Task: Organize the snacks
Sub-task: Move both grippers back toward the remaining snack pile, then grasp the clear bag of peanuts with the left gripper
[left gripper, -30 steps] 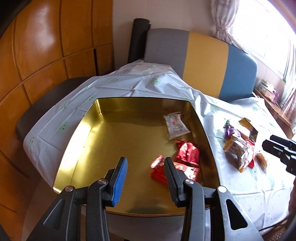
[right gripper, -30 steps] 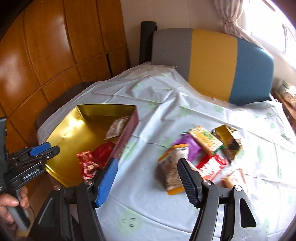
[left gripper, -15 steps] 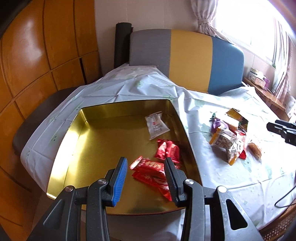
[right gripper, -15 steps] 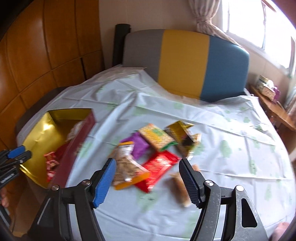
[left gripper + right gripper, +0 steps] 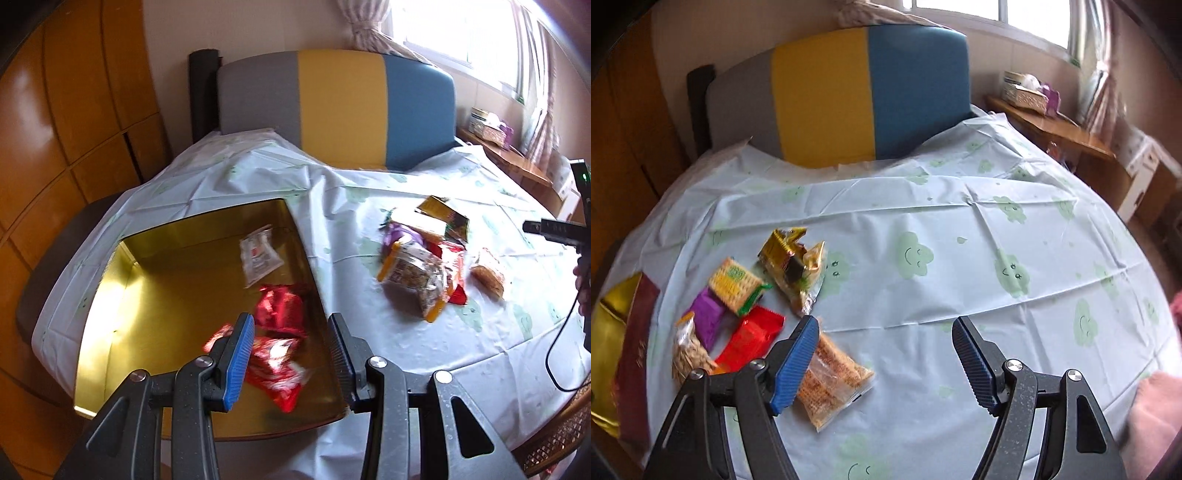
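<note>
- Now the right gripper (image 5: 884, 360) hangs over the bench (image 5: 960, 258) with its fingers opening and nothing between them; the clear packet of brown crispy bars (image 5: 831, 380) lies just beside the blue finger.
- Better to shift toward the packet and centre it — then close across its narrow side.
- The left gripper (image 5: 291, 354) waits half open and empty above the gold-lined tin box (image 5: 110, 314), where red wrapped snacks (image 5: 277, 332) already lie.

pale blue table cloth (image 5: 960, 236) with green smiling clouds; gold tin (image 5: 177, 295) holding red wrappers (image 5: 280, 310); purple packet (image 5: 707, 317), red packet (image 5: 753, 336); chair back (image 5: 834, 92) grey, yellow, blue.
</note>
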